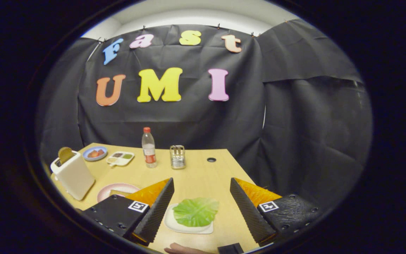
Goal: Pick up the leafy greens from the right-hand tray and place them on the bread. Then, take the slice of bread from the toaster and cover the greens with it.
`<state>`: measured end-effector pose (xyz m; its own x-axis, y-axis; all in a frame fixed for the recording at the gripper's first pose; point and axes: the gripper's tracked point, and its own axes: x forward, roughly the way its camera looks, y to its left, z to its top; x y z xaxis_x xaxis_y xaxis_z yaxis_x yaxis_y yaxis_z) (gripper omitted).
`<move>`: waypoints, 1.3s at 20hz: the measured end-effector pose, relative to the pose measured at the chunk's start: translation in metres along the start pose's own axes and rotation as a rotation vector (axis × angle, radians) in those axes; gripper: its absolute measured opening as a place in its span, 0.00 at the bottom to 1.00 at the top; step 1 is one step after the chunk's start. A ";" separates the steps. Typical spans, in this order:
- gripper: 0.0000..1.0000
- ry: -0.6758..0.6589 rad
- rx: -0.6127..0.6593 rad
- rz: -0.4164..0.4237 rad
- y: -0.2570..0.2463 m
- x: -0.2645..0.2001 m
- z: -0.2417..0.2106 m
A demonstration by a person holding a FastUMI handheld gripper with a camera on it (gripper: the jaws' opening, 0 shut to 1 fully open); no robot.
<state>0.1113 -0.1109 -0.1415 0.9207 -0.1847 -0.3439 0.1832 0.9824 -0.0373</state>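
- Gripper view: your gripper (200, 208) hangs above the worktop (196, 176) with its fingers spread wide and nothing between the pads.
- The greens (196, 211) lie on a white tray (170, 223) near the worktop's front edge, between the fingers and slightly toward the left one.
- The pink plate (109, 189) with the bread (116, 193) sits beyond the left finger; the toaster (72, 174), a slice (65, 154) poking out of it, stands at the left edge.
- By my reading, the first step is in hand: the greens are not yet picked.
- Next, you would lower straight down, centre the leaf, and close gently, since it looks thin and floppy.
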 end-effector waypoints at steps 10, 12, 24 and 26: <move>0.96 0.329 0.073 0.010 -0.041 0.106 -0.098; 0.94 0.403 0.089 0.025 -0.037 0.114 -0.118; 0.37 0.474 -0.016 -0.016 -0.029 0.129 -0.146; 0.33 0.432 -0.097 -0.045 -0.031 0.128 -0.136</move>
<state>0.1767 -0.1608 -0.3122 0.6800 -0.2190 -0.6998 0.1675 0.9755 -0.1425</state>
